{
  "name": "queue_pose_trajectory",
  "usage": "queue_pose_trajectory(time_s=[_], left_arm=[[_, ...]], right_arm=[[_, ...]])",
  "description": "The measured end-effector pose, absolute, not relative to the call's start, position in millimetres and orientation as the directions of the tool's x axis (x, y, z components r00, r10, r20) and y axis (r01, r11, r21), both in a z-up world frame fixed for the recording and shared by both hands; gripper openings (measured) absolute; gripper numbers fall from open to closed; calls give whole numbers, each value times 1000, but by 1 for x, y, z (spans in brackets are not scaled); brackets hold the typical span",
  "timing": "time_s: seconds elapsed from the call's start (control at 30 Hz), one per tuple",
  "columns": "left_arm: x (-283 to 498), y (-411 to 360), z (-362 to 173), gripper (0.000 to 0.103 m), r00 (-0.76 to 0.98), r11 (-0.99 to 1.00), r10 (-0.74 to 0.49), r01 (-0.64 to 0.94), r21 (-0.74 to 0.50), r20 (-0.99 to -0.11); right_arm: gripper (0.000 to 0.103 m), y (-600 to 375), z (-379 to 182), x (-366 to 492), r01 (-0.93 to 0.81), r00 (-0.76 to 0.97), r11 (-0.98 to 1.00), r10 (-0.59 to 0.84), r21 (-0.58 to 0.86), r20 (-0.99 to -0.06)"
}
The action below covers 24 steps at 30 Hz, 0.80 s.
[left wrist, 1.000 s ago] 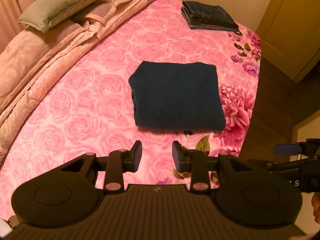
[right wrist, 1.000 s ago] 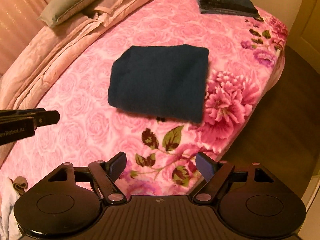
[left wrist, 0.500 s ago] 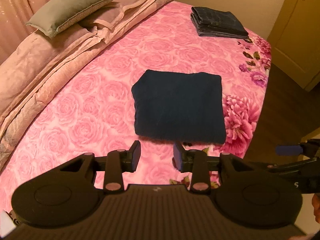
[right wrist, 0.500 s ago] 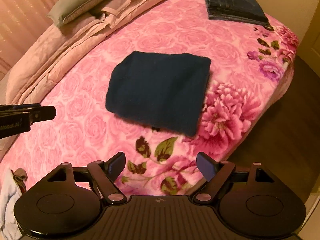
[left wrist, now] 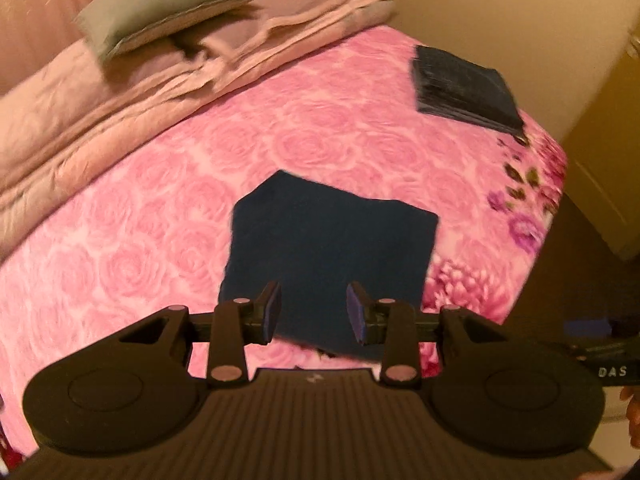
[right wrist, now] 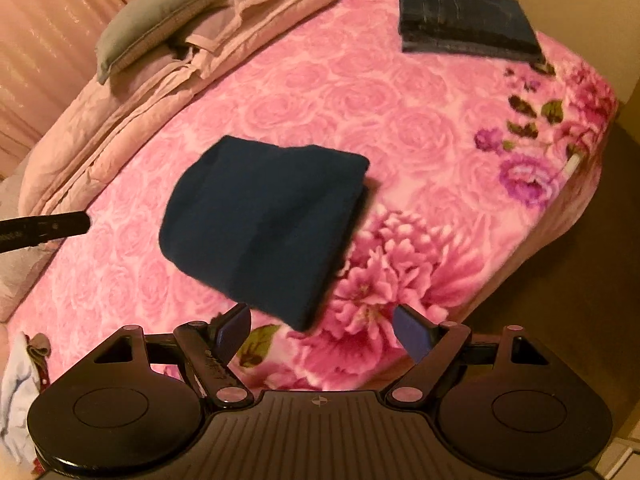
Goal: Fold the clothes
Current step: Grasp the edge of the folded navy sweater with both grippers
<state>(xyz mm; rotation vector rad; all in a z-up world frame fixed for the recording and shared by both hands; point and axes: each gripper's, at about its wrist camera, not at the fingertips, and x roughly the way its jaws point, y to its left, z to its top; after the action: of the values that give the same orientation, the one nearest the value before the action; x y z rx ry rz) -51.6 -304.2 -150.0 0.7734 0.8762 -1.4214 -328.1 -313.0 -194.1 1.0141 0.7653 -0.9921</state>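
Note:
A folded dark navy garment (left wrist: 332, 240) lies flat on the pink rose-patterned bed cover (left wrist: 160, 240); it also shows in the right wrist view (right wrist: 264, 220). My left gripper (left wrist: 314, 312) is open and empty, held above the garment's near edge. My right gripper (right wrist: 322, 332) is open and empty, just short of the garment's near corner. A folded pair of dark jeans (right wrist: 464, 24) sits at the bed's far corner, also seen in the left wrist view (left wrist: 464, 88).
A grey-green pillow (left wrist: 160, 12) rests on folded beige quilts (left wrist: 100, 120) at the far left. The bed edge drops to a dark floor (right wrist: 580, 260) on the right. A wooden door (left wrist: 608, 140) stands at the far right. A white cloth (right wrist: 18, 384) lies at the near left.
Both grippers have moved forward toward the navy garment, which now sits closer in both views. The left gripper's jaws have widened. The garment has not moved.

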Motion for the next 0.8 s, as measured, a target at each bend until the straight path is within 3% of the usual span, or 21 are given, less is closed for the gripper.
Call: queue_pose_trajectory(time_s=[0.23,0.27,0.3,0.33,0.5,0.7,0.73,0.77,0.8], left_arm=[[-17,-321,-191,33,-1,118,-456,991,-61,-890],[-12,-325,-198,33,11,128,-448,990,-53,-894],[-7,-328,-205,33,14,130,-447,990,-49,-895],[-3,-332,-212,33,6,126,-454,990,-57,-891],[21,-353,-254,34,-74,90,-475,987,-132,-877],[58,-379,-288,34,-191,96,-500,957,-273,-845],[64,-383,-292,35,-208,96,-500,952,-292,-841],[70,-387,-296,35,-223,97,-499,946,-310,-837],[76,-391,-299,35,-236,100,-499,940,-326,-834]], right_arm=[[80,-348,-252,-348,880,472,106,-315,464,-824],[77,-355,-262,-348,867,492,95,-325,489,-808],[58,-361,-273,-348,853,510,84,-336,515,-792],[53,-368,-285,-348,834,534,66,-347,548,-771],[53,-399,-344,-347,729,594,-70,-429,681,-680],[52,-416,-396,-340,662,596,-145,-493,735,-634],[22,-417,-400,-338,658,594,-146,-502,739,-628],[7,-417,-401,-337,663,587,-149,-503,733,-634],[8,-418,-403,-336,669,580,-152,-505,728,-639]])
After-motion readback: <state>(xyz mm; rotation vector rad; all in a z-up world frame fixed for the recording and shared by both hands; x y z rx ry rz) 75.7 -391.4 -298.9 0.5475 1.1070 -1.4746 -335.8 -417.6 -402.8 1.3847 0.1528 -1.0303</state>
